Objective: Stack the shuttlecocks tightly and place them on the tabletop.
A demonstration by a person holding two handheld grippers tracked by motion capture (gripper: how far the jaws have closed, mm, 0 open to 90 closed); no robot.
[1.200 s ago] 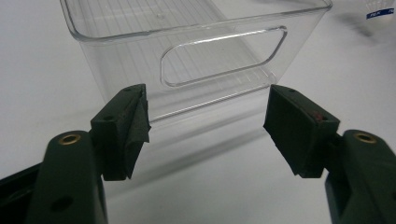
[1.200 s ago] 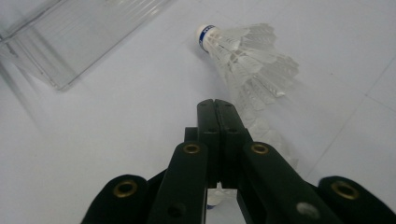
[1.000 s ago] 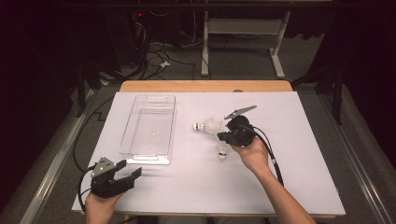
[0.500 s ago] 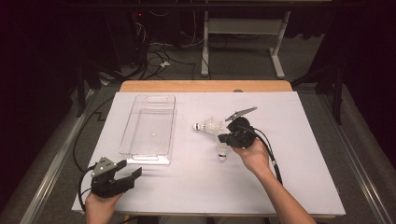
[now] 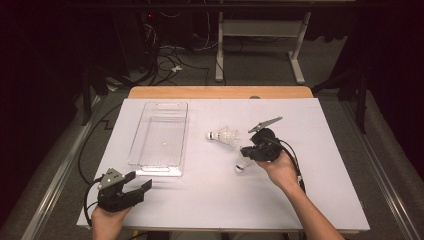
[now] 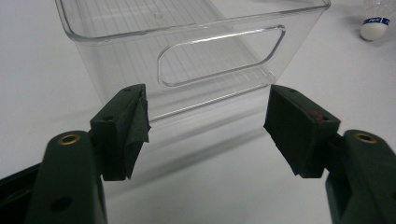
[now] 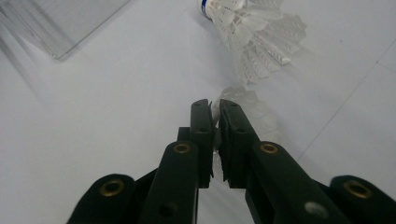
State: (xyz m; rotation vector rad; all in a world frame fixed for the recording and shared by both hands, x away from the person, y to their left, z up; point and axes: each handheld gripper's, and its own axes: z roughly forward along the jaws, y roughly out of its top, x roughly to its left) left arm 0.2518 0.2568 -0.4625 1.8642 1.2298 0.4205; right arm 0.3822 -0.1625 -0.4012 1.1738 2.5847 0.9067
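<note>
Two shuttlecocks lie right of the clear bin (image 5: 160,132). At far left, the left gripper (image 5: 134,187) rests spread and empty, facing the bin. The far shuttlecock (image 5: 225,135) lies free; the near shuttlecock (image 5: 242,163) is pinched by its feathers in the right gripper (image 5: 246,151), whose jaws have just been easing apart. White table (image 5: 200,200), dark room; its cork is hidden.

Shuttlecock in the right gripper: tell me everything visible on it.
The held shuttlecock is white, with a translucent feather-like skirt and a rounded cork end. In the high view it hangs from the right gripper, cork end toward the table's near edge, low over the white table cover. In the right gripper view the black pads pinch its skirt edge; the jaws have just been easing open slightly, skirt between them. A second shuttlecock lies apart beside it.
</note>
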